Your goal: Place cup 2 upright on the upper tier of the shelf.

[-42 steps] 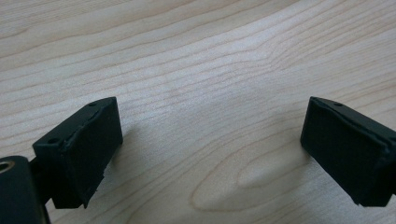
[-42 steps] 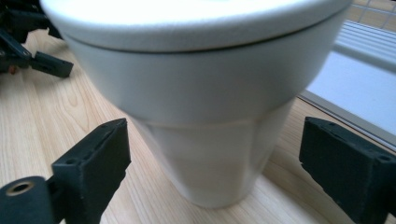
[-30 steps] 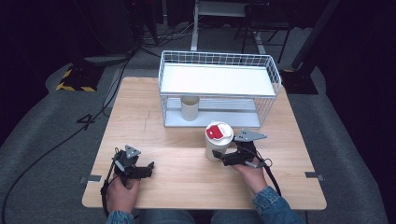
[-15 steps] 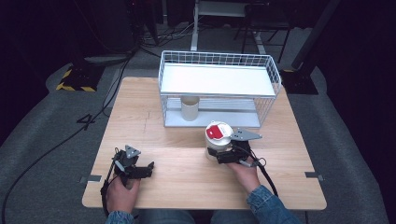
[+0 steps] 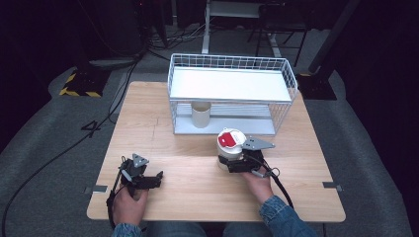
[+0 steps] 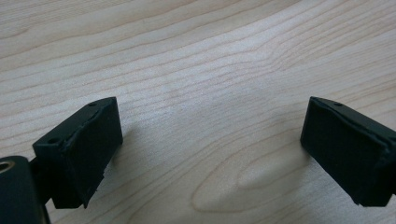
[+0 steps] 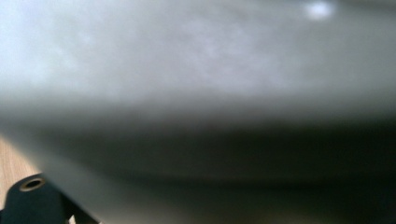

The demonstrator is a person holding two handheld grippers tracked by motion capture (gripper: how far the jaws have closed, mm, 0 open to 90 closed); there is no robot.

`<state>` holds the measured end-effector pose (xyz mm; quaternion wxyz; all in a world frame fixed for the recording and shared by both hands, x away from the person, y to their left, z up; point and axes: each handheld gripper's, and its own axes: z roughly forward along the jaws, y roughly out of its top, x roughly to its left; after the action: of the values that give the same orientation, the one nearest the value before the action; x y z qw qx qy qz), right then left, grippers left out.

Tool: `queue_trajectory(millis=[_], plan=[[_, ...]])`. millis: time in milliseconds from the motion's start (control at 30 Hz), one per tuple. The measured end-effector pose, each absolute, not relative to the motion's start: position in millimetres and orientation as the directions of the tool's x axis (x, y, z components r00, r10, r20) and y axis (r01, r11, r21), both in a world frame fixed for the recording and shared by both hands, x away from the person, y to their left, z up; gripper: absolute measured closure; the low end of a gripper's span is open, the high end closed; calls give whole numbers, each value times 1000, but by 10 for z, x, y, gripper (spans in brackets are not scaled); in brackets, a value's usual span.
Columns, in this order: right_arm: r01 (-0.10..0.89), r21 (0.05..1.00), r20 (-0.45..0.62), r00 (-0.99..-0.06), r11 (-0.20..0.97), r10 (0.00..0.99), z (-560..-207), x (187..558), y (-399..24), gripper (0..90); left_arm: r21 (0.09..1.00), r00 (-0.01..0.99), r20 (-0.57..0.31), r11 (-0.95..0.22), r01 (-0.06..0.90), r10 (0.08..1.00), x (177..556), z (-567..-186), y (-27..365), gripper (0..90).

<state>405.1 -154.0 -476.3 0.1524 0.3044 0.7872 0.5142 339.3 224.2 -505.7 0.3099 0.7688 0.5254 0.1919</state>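
My left gripper (image 5: 157,177) rests on the table (image 5: 188,192), jaws wide and empty. My right gripper (image 5: 232,165) has just been closing its jaws on the white red-lidded container (image 5: 230,146) near mid-table: light, rigid, smooth, best gripped low. The wire rack (image 5: 232,94) and its beige cup (image 5: 201,114) stand behind.

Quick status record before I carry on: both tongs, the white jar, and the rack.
right tongs: at the white jar's side; jaws have just been closing on it, grip not confirmed
white jar: red-topped, upright on table, in front of rack
left tongs: open, nothing between them, low over bare wood
wire rack: beige cup on lower level
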Motion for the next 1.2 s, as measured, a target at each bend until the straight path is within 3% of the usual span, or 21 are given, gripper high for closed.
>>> queue_trajectory(millis=[1200], plan=[[271,930,48,-758,248,650,-4637,4005,-1591,136,678,374,-30,-256,689,927,3393,-5056,2242,61]])
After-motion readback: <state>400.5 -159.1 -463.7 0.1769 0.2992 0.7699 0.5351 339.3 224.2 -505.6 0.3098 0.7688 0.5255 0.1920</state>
